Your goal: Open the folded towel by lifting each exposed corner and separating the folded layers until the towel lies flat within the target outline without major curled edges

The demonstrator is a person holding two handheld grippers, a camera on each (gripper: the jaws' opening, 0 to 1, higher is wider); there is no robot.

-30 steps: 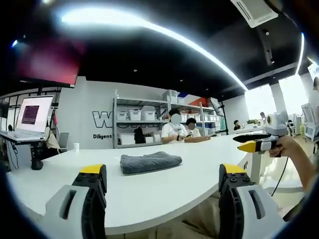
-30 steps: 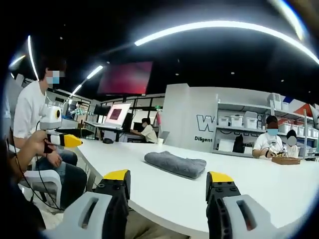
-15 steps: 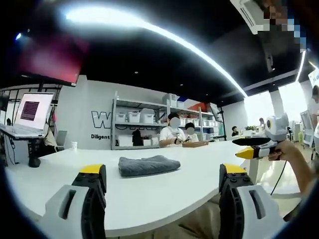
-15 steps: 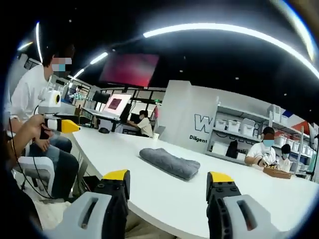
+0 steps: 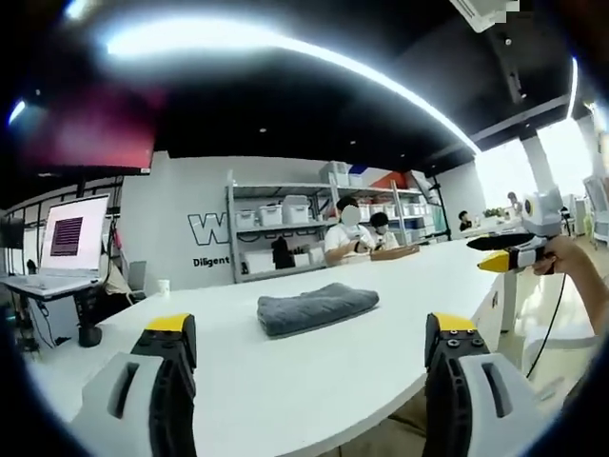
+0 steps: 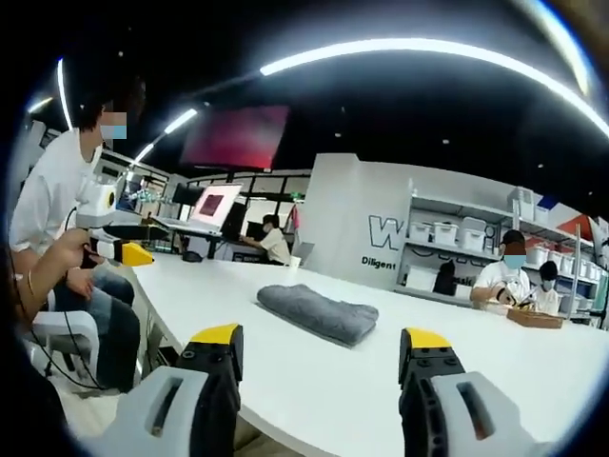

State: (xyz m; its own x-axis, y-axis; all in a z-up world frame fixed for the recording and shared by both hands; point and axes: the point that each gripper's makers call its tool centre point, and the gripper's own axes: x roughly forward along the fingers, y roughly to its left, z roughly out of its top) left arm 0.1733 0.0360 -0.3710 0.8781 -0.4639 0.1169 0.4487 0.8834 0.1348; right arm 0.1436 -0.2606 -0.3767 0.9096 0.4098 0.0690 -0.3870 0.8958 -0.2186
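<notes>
Presently, grey towel [image 5: 317, 307], soft thick pile, folded into a rounded oblong, lies mid-desk [image 5: 285, 381] on smooth white top; left claw [image 5: 309, 357] and right claw [image 6: 319, 367] wide, empty, well short of it; risk: pinching several plush layers together, dragging the bundle unopened

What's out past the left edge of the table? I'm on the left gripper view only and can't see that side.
Observer: In the right gripper view, a person in a white shirt sits at that end.
Operator: Is the left gripper near the towel?
Observer: No. The left gripper is held at the table's corner, well apart from the folded grey towel.
Operator: Are the right gripper's jaws ready?
Observer: The right gripper is open, jaws spread wide and short of the white table, nothing between them.
</notes>
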